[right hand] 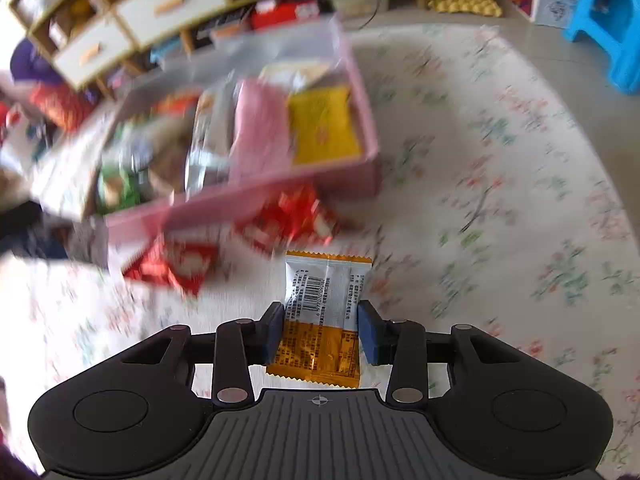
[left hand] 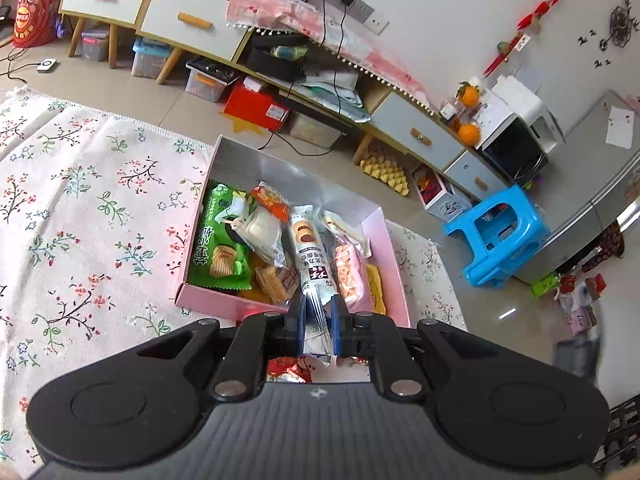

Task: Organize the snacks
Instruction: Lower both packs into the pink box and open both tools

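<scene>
Floral cloth point(left hand: 80, 184) on a living-room floor; both grippers loaded, pink box point(left hand: 394, 264) ahead.

Left gripper point(left hand: 318, 322) is clamped on the long biscuit pack point(left hand: 310, 256), whose far end lies over the box's snacks; pulling may drag neighbours out. Right gripper point(right hand: 320, 328) pinches the orange packet point(right hand: 326, 304) by its edges; it could buckle and slip short of the box, among the red packets point(right hand: 280, 220).

Both tools look alike — the left black plastic tongs point(left hand: 319, 322) and the right black plastic tongs point(right hand: 325, 330) each carry two flat blue pads point(right hand: 368, 334) at the finger ends. Behind these, angular black link arms pivot on round silver screws. Lower down sits a ribbed dark grey body with a small white crosshair mark, flanked by two broad rounded black lobes — each with a shallow circular recess.
</scene>
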A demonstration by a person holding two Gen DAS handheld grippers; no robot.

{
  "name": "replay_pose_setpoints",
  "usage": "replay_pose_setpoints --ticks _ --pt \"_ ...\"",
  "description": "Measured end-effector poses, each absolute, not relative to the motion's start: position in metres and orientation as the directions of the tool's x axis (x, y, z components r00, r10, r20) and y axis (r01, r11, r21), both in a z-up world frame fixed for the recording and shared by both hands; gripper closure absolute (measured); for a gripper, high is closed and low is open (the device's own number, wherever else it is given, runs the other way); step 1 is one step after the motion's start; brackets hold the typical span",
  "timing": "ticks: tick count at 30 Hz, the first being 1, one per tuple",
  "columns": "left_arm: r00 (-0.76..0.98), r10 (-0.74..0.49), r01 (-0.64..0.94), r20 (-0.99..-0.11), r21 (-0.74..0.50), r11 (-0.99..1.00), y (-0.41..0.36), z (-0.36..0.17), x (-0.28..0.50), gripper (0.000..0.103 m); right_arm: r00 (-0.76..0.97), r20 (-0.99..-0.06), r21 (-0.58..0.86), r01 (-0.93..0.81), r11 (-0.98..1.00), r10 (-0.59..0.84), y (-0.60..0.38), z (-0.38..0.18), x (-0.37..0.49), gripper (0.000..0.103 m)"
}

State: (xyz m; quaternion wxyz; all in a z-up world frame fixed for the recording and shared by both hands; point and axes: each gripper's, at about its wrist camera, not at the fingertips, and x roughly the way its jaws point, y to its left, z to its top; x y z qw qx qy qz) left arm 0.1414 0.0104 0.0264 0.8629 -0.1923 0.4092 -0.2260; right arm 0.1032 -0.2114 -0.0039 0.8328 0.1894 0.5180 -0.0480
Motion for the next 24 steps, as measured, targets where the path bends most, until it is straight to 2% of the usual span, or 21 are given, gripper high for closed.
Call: replay_pose_setpoints --ticks 5,11,19,24 --pt "0.593 -0.557 0.241 -0.582 -0.532 0.812 0.009 0.028 0.151 0.092 0.550 -0.819 0.358 0.274 0.893 0.160 -0.247 0.020 0.109 0.065" --pt "0.604 -0.564 0.195 -0.564 -0.581 0.790 0.008 0.018 0.169 0.092 0.558 -0.811 0.391 0.296 0.871 0.175 -0.262 0.017 0.120 0.065" --pt "0.636 -0.549 0.230 -0.543 -0.546 0.805 0.003 0.022 0.175 0.092 0.633 -0.760 0.323 0.172 0.931 0.147 -0.248 0.023 0.140 0.064" --pt "0.643 -0.553 0.204 -0.529 -0.578 0.790 -0.001 0.018 0.185 0.092 0.680 -0.716 0.284 0.077 0.956 0.157 -0.232 0.027 0.163 0.064"
